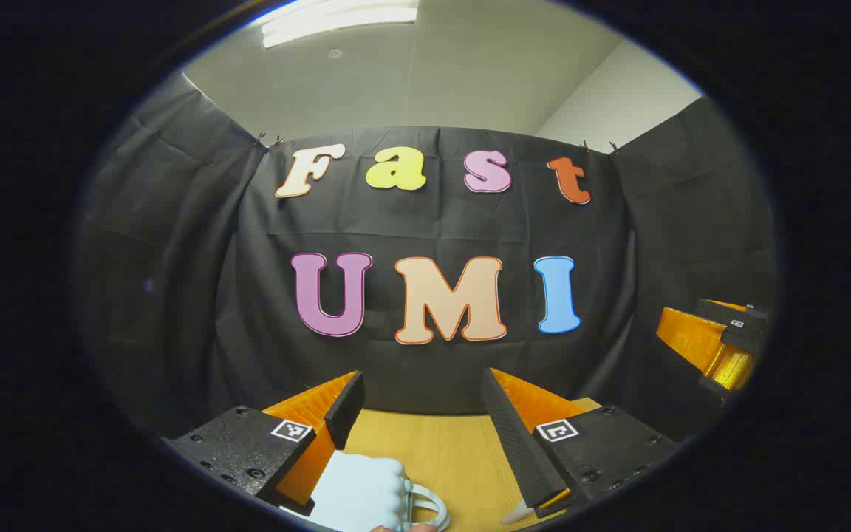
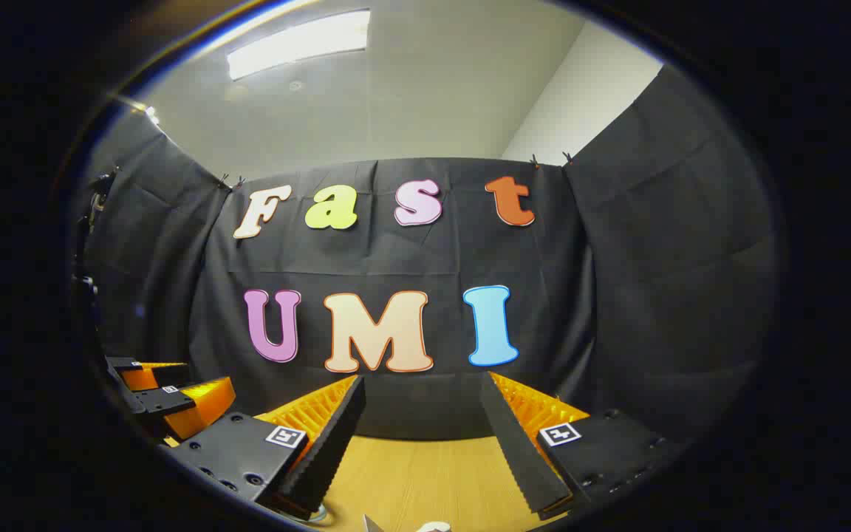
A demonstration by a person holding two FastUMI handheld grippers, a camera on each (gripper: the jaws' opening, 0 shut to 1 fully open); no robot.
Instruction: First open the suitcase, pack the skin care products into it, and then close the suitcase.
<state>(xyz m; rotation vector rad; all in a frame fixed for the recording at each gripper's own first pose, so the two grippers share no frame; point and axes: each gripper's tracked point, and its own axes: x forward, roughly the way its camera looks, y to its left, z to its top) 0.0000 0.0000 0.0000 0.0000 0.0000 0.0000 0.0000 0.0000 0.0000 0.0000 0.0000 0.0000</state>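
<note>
Suitcase, or what looked like part of it [image 1: 363, 491], sat at the bottom edge of the left gripper view: a pale blue ribbed body with a pale curved handle beside it, cut off by the rim so its full shape and whether it was open or closed could not be told. It lay on the wooden table [image 1: 448, 451], low between the fingers of the left gripper [image 1: 422, 414] and nearer the finger on the left of that view; whether that finger touched it could not be told. The left gripper's fingers were spread wide with nothing between their tips. A small white sliver showed under the other finger, too little to identify. The right gripper showed at that view's right edge, half cut off.

In the right gripper view, the right gripper [image 2: 422, 421] also stood with fingers spread, nothing pinched, above the same table [image 2: 425, 473]. Two small pale scraps at the bottom rim, one pointed and one rounded, were too cropped to name. The left gripper [image 2: 167, 403] showed at the left edge, partly lost in the dark margin, its fingers hard to make out from there. Black cloth [image 2: 617, 295] hung behind the table, with a ceiling light [image 2: 296, 41] above.
</note>
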